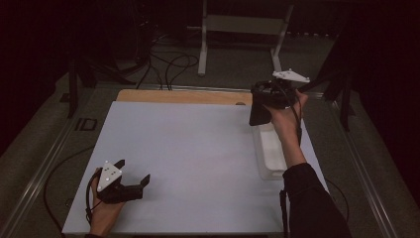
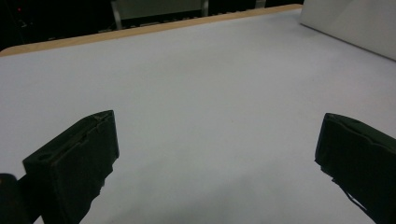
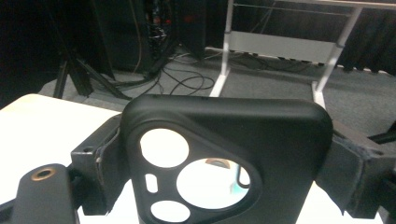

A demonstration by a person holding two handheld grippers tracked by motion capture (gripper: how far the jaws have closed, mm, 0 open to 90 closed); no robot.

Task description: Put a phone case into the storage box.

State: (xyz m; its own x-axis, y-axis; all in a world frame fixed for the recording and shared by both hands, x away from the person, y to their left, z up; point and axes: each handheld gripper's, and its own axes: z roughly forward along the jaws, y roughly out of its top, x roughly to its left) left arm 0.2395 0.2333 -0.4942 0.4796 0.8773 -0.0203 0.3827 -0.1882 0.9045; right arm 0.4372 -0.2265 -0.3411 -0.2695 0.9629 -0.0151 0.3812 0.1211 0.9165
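Two hand-held grippers work a white worktop (image 1: 198, 163) in a dim lab: the right hand-held gripper (image 1: 262, 106) is raised over the far right corner, jaws pinching a black phone case (image 3: 224, 163) by its two long sides, camera cut-outs facing the gripper cam. In the high view the case (image 1: 259, 111) hangs upright just above the far end of a clear plastic bin (image 1: 270, 151) at the worktop's right edge. The left hand-held gripper (image 1: 132, 179) rests low near the front left corner w/ jaws spread wide, nothing btwn them, well apart from the case. Judged step: carrying the case, prob. to or from the bin. To do it well, keep the squeeze even on both sides so the soft shell doesn't bow or pop out, hold it level, clear the bin's rim before moving sideways, and set it down flat w/o dropping. The left stays clear unless needed.
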